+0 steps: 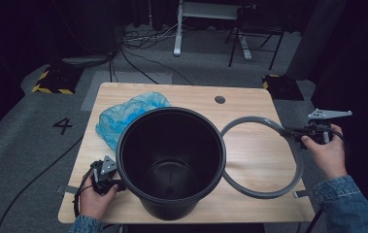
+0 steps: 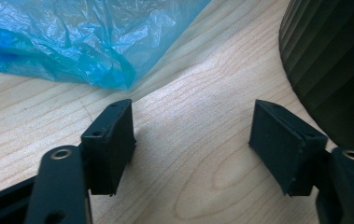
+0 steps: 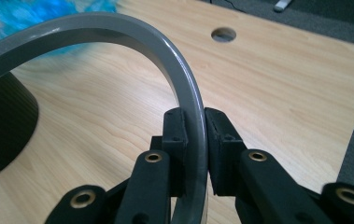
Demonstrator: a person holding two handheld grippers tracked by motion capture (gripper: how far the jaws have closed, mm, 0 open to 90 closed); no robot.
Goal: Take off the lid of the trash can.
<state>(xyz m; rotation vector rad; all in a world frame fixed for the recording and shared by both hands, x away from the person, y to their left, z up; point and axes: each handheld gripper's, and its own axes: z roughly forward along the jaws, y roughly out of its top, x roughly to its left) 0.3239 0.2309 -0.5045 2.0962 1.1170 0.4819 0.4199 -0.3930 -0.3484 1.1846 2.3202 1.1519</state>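
Table: pale wooden tabletop (image 1: 249, 145), round cable hole near the far edge.
Bin: big black ribbed plastic bucket (image 1: 171, 160), upright in the middle, between the two hands.
Bag: crumpled blue plastic bag (image 1: 123, 116) behind the bucket's left side.
Ring: grey plastic hoop (image 1: 288, 187), right of the bucket, touching its rim.
Right gripper (image 3: 195, 140): clamped on the hoop.
Left gripper (image 2: 193, 144): jaws wide, nothing between, low beside the bucket's wall.
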